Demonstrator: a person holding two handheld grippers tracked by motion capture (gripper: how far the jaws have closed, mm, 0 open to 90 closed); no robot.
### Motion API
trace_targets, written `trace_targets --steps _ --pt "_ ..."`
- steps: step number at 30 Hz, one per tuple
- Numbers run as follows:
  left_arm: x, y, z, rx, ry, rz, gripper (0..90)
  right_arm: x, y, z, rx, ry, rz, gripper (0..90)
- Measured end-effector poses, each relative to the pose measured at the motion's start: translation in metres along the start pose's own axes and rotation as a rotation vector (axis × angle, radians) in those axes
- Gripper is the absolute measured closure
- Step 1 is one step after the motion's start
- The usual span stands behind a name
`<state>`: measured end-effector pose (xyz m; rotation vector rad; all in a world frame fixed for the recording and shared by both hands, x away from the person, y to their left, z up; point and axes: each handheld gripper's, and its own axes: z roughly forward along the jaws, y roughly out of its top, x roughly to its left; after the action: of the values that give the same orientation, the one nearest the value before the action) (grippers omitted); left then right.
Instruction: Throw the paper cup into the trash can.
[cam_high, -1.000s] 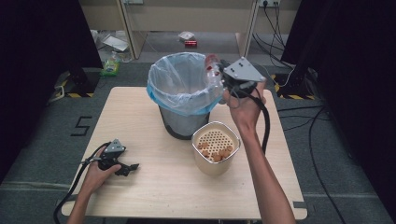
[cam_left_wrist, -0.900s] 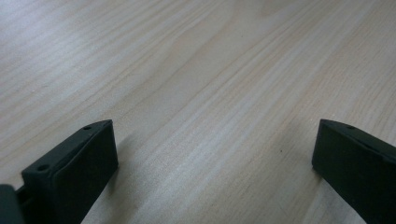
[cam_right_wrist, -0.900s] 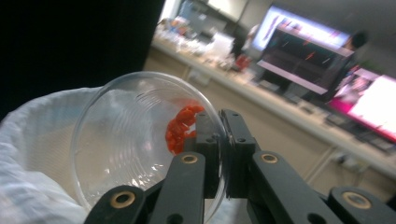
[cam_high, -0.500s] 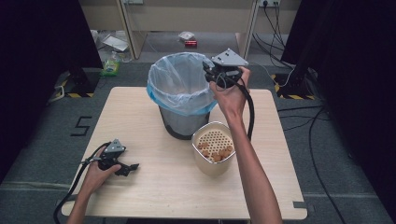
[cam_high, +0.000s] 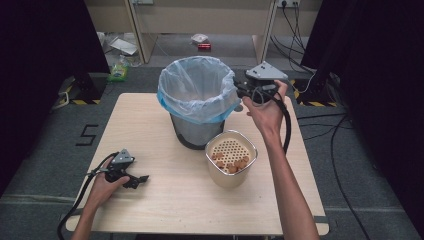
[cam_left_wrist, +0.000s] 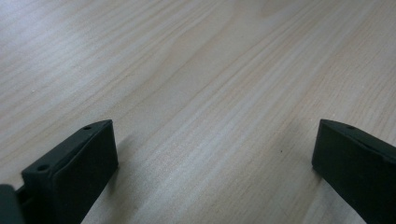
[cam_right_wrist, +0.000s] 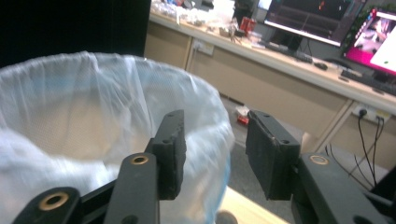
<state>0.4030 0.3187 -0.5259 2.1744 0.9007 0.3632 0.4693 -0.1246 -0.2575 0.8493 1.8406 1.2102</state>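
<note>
The right gripper (cam_high: 241, 92) is held at the rim of the bin (cam_high: 197, 100), lined with a pale blue bag (cam_high: 190, 107), so that whatever is let go falls into the liner and not onto the table (cam_high: 165, 200). Its jaws have just been opening and now stand partly apart with nothing between them in the right gripper view, which fits a piece just dropped. The strainer basket (cam_high: 231, 164) is set just in front of the bin, close to the right hand, so that the brown pieces (cam_high: 230, 164) lying in it need only a short carry. The left gripper (cam_high: 137, 179) is rested on the table, well apart from the work, its jaws wide apart and empty.
</note>
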Motion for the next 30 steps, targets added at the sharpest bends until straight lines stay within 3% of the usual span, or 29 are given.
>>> trace_targets --steps 5,12,17,30 --pt "0.000 0.001 0.001 0.002 0.003 -0.001 0.0 -0.013 -0.021 -0.013 0.009 0.001 0.048 51.7" --pt "0.001 0.002 0.002 0.001 0.004 -0.003 0.0 -0.030 -0.057 -0.037 0.059 -0.013 0.049 47.5" --pt "0.001 0.002 0.002 0.001 0.004 -0.003 0.0 -0.039 -0.090 -0.049 0.124 -0.032 0.062 45.4" --pt "0.000 0.002 0.002 0.000 0.005 -0.006 0.0 -0.036 -0.173 -0.059 0.259 -0.003 0.131 42.5"
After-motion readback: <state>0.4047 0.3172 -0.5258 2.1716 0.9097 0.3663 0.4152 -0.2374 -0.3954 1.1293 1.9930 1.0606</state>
